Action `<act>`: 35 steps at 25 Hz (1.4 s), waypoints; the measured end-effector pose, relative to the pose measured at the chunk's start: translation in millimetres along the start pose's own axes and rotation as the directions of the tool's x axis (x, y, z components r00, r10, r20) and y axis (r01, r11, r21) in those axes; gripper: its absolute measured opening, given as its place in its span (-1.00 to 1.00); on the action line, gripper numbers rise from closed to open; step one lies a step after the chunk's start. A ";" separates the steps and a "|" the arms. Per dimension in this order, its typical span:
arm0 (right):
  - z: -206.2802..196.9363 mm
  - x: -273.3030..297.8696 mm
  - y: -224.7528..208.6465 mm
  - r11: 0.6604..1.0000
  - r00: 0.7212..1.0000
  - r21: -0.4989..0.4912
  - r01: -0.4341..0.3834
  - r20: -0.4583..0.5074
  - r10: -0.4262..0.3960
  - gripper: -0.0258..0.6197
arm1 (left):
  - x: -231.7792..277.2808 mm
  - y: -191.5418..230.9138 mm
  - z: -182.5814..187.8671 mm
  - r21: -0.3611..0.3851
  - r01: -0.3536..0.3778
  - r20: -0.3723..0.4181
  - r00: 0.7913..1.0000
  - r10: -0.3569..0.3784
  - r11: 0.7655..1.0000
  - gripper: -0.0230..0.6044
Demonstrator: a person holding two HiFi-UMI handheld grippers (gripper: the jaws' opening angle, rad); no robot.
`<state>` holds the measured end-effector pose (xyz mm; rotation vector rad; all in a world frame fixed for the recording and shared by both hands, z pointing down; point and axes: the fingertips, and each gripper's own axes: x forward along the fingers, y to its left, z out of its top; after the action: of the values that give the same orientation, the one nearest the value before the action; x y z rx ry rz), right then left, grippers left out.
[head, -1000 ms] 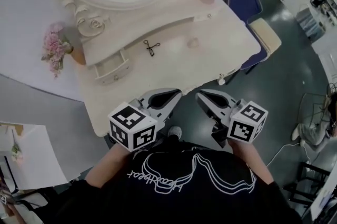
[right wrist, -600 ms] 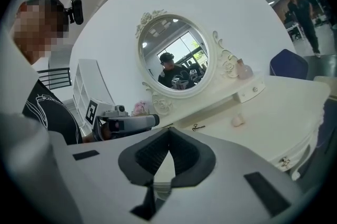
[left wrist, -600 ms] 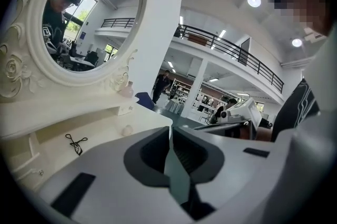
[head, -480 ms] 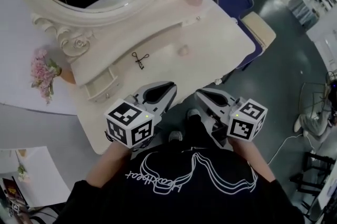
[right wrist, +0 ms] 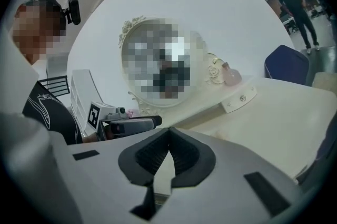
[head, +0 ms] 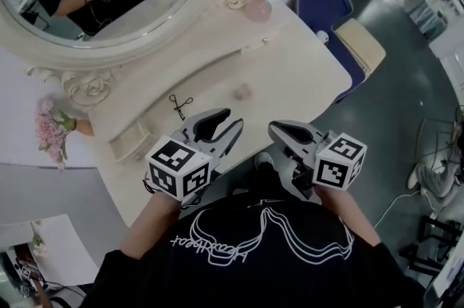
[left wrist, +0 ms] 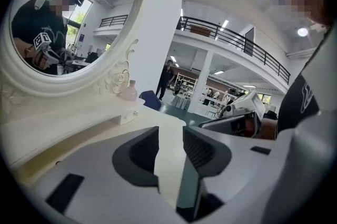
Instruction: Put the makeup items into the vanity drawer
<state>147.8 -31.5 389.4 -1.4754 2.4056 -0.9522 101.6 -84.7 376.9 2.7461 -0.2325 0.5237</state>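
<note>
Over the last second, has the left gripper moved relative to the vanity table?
Yes. The left gripper has advanced past the front edge of the vanity table, toward the eyelash curler. Its jaws have just been opening, with nothing between them.

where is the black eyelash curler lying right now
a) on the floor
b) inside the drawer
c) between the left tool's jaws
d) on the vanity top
d: the eyelash curler lies flat on the bare vanity top, below the mirror.
</note>
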 end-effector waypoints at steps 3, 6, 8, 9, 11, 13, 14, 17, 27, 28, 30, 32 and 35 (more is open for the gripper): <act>13.9 1.1 -30.1 1.000 1.000 0.022 0.002 -0.012 -0.002 -0.90 | 25.5 16.7 4.5 0.018 -0.025 -0.017 1.000 0.025 1.000 -0.34; 24.9 4.9 -56.6 0.998 1.000 0.069 -0.006 -0.012 0.007 -0.90 | 49.5 33.4 5.4 0.042 -0.044 -0.047 0.998 0.046 0.998 -0.25; 30.5 7.6 -69.7 0.994 1.000 0.106 -0.016 -0.004 0.016 -0.90 | 62.3 43.5 2.8 0.045 -0.055 -0.066 0.996 0.058 0.997 -0.18; 32.6 9.2 -75.4 0.993 1.000 0.113 -0.017 -0.006 0.018 -0.90 | 67.6 48.5 1.6 0.045 -0.064 -0.070 0.995 0.067 0.997 -0.14; 36.7 12.9 -84.9 0.994 1.000 0.110 -0.019 -0.015 0.021 -0.90 | 77.8 57.8 -1.8 0.049 -0.076 -0.084 0.993 0.080 0.996 -0.06; 40.2 15.7 -92.5 0.994 0.999 0.106 -0.024 -0.025 0.027 -0.90 | 88.5 64.9 -11.2 0.058 -0.075 -0.125 0.989 0.082 0.996 -0.01; 41.6 16.7 -96.3 0.994 0.999 0.105 -0.025 -0.029 0.028 -0.90 | 93.7 68.1 -17.8 0.062 -0.072 -0.152 0.985 0.081 0.995 0.03; 44.6 19.1 -108.5 0.994 0.999 0.109 -0.018 -0.038 0.022 -0.90 | 107.8 75.6 -37.5 0.081 -0.064 -0.226 0.971 0.081 0.995 0.03; 32.6 18.1 -131.9 0.988 0.998 0.151 0.005 -0.062 0.004 -0.90 | 136.7 96.2 -84.7 0.112 -0.069 -0.364 0.925 0.105 0.991 -0.01; 30.7 16.1 -133.7 0.988 0.998 0.157 0.010 -0.065 0.000 -0.90 | 138.8 97.1 -87.6 0.114 -0.072 -0.373 0.921 0.110 0.991 -0.01; 29.0 12.0 -136.8 0.987 0.997 0.161 0.019 -0.072 -0.007 -0.90 | 143.9 99.5 -90.4 0.130 -0.081 -0.384 0.915 0.126 0.988 -0.04; 30.5 9.1 -137.8 0.986 0.998 0.164 0.019 -0.070 -0.007 -0.90 | 148.6 103.1 -92.9 0.155 -0.086 -0.393 0.909 0.141 0.984 -0.09; 36.0 6.4 -136.7 0.986 0.998 0.167 0.008 -0.056 0.002 -0.90 | 152.4 108.7 -99.3 0.201 -0.092 -0.410 0.896 0.169 0.975 -0.15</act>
<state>262.2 -94.8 443.4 -1.4112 2.2957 -1.1792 185.2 -165.5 554.1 2.7035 -0.2727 1.2154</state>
